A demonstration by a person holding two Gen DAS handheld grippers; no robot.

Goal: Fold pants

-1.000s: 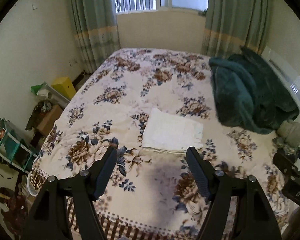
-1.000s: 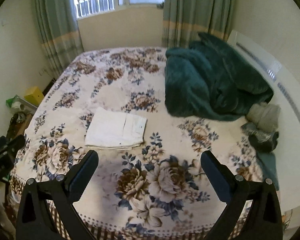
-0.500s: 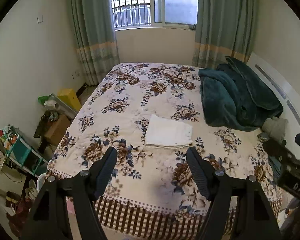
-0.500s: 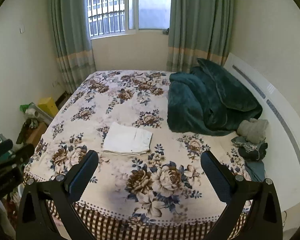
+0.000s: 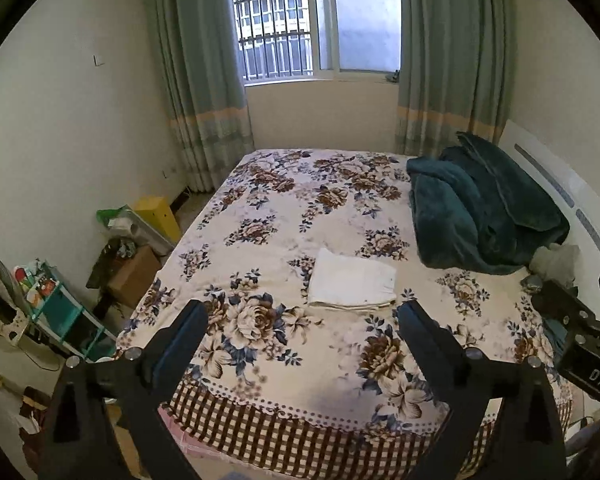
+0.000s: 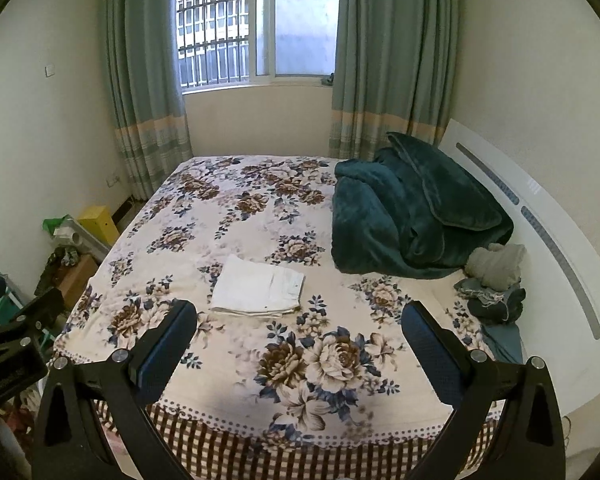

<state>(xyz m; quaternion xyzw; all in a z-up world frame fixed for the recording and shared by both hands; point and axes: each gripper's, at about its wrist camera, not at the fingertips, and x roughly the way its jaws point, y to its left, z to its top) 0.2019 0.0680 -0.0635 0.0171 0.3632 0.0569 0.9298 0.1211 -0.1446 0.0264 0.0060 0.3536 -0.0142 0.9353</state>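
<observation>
The white folded pants (image 5: 352, 284) (image 6: 258, 291) lie flat mid-bed on the floral bedspread (image 5: 284, 216), teal blanket (image 6: 412, 216) at 2 o'clock. Left gripper (image 5: 302, 334) and right gripper (image 6: 300, 338) hover near the bed's foot, fingers spread wide, holding nothing.

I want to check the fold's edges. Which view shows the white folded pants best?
The right wrist view: the white folded pants show the waistband seam and stacked edges. The left wrist view shows them whole but plainer.

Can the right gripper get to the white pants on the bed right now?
Probably yes. The right gripper is open and empty, and only bare flowery bedspread lies between its fingers and the folded white pants. It would have to move forward and leftward first.
</observation>
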